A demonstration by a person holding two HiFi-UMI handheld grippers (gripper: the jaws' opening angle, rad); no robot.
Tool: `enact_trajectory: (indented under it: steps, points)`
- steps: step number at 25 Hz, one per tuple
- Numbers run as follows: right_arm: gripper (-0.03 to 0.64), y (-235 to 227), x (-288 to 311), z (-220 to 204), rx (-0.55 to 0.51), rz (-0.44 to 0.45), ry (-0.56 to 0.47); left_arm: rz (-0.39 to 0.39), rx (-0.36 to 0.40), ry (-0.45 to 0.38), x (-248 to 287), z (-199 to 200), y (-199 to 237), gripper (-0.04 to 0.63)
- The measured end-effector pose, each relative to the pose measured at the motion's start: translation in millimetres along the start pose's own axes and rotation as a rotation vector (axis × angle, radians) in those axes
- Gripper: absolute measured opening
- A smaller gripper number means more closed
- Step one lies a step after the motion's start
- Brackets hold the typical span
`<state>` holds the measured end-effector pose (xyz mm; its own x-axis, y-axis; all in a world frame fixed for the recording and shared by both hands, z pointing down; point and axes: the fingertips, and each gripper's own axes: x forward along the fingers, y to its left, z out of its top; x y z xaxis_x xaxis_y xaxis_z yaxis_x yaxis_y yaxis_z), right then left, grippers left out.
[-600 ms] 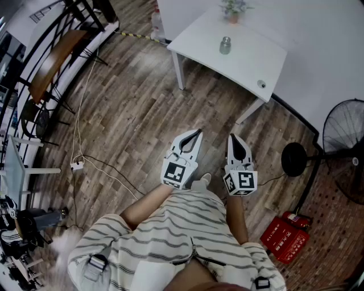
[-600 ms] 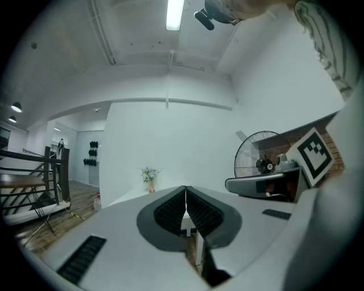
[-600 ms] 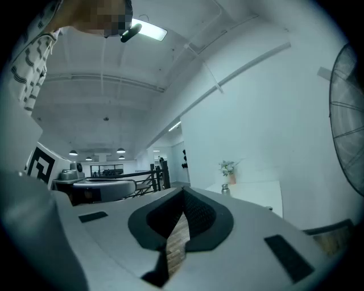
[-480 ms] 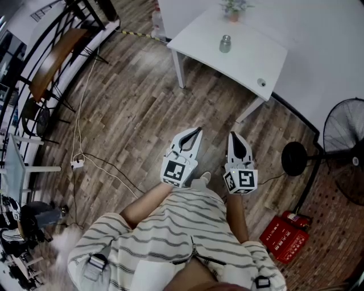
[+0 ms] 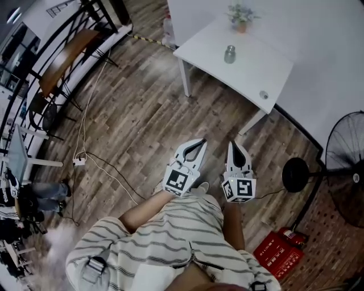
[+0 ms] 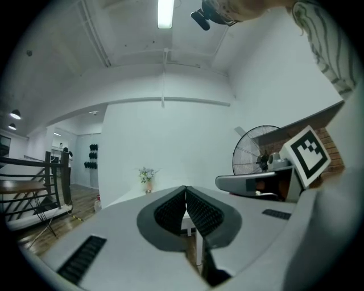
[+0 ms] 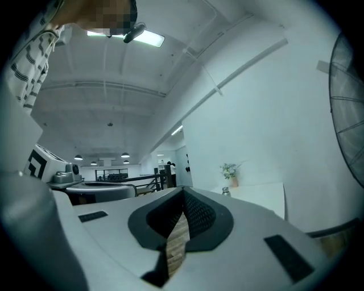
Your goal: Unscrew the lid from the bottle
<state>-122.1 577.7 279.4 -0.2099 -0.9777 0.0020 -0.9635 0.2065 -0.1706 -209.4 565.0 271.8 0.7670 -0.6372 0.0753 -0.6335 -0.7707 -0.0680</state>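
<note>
A small metal bottle (image 5: 230, 54) with its lid on stands on the white table (image 5: 250, 68) far ahead; the right gripper view shows the bottle (image 7: 226, 191) small on the table's far side. My left gripper (image 5: 199, 142) and right gripper (image 5: 234, 145) are held level over the wooden floor, close to the person's body, well short of the table. Both are shut with nothing between the jaws. In the left gripper view the left gripper (image 6: 185, 189) has its tips together, and in the right gripper view the right gripper (image 7: 183, 192) likewise.
A potted plant (image 5: 241, 15) stands at the table's back edge, a small round object (image 5: 263, 95) near its right corner. A floor fan (image 5: 341, 170) and red boxes (image 5: 277, 252) are at the right. Chairs (image 5: 62, 62) and a cable (image 5: 85, 136) lie left.
The view has shifted slightly: the table and grippers sit a little to the right and lower in the picture. Both grippers keep their places side by side, still shut.
</note>
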Motion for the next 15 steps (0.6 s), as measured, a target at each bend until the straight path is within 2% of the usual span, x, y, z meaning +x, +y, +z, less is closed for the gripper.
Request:
enact_trajectory:
  steps: [6,15]
  points:
    - [0.008,-3.6,22.5,-4.9,0.004,0.028,0.02,-0.004,-0.018,0.022,19.2,-10.8,11.4,0.0]
    - [0.009,-54.8,120.8,-1.0,-0.022,0.022,0.043,-0.052,-0.043,-0.002,125.2,-15.8,72.2,0.0]
